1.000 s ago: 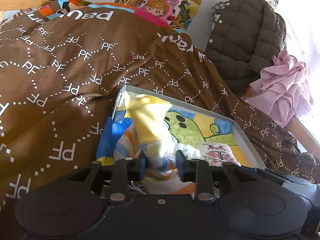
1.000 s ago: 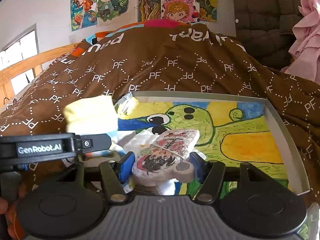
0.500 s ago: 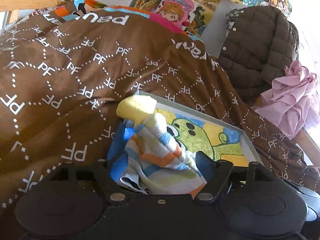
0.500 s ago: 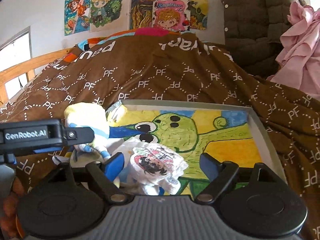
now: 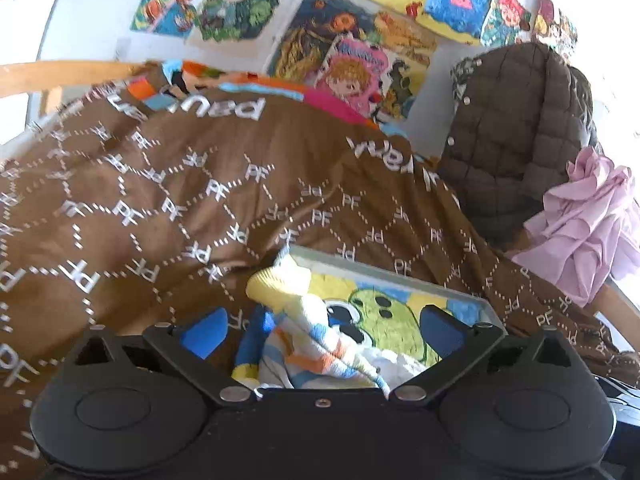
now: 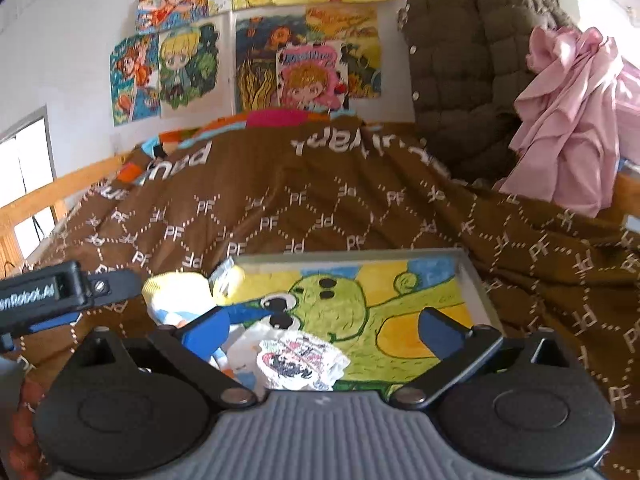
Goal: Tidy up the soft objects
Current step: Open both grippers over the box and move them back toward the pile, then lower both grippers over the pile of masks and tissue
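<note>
A striped sock with a yellow cuff (image 5: 316, 340) lies at the near left end of a grey tray (image 5: 400, 276) with a green cartoon painted inside. My left gripper (image 5: 322, 332) hangs just above it, jaws opening wide, pads clear of the sock. In the right wrist view a white sock with a cartoon print (image 6: 300, 360) rests in the same tray (image 6: 476, 292), beside the yellow-cuffed sock (image 6: 176, 292). My right gripper (image 6: 324, 328) is over it, jaws opening, touching nothing. The left gripper's body (image 6: 40, 292) shows at the left edge.
The tray sits on a bed under a brown blanket (image 5: 180, 208) printed with white letters. A brown quilted jacket (image 5: 512, 128) and a pink cloth (image 5: 584, 232) hang at the right. A wooden bed rail (image 6: 48, 196) runs along the left. Posters (image 6: 304, 76) cover the wall.
Both grippers opened and let go of their socks, then lifted and drew back. The striped sock slumped onto the tray's left end; the printed sock settled beside it.
</note>
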Action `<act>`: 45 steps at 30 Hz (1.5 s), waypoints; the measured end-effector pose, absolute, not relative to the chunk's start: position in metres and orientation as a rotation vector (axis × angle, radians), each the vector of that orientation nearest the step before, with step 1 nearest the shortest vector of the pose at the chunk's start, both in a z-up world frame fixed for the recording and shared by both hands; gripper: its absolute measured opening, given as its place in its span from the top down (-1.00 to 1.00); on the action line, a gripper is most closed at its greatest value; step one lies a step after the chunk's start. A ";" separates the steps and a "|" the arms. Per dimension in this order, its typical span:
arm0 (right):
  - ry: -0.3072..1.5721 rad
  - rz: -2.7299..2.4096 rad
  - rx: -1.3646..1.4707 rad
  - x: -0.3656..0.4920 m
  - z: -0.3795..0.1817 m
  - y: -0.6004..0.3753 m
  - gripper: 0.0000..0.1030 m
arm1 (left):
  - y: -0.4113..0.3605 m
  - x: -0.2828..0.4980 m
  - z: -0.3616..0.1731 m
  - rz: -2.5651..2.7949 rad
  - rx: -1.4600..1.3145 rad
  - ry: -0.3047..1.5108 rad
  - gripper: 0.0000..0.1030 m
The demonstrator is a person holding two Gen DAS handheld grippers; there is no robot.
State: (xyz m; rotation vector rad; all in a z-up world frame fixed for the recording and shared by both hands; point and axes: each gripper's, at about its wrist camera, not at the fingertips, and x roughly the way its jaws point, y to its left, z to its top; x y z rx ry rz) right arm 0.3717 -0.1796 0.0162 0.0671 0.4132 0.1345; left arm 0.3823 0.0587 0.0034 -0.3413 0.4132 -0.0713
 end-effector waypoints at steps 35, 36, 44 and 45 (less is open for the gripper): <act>0.266 0.110 0.072 0.188 0.062 -0.221 -0.99 | 0.039 0.191 0.047 -0.022 -0.174 0.358 -0.98; 0.269 0.109 0.066 0.184 0.061 -0.221 -0.99 | 0.038 0.188 0.047 -0.027 -0.171 0.360 -0.98; 0.318 0.110 0.041 0.155 0.047 -0.222 -0.99 | 0.030 0.160 0.041 -0.047 -0.154 0.378 -0.98; 0.324 0.110 0.033 0.152 0.045 -0.222 -0.99 | 0.029 0.158 0.040 -0.048 -0.153 0.383 -0.98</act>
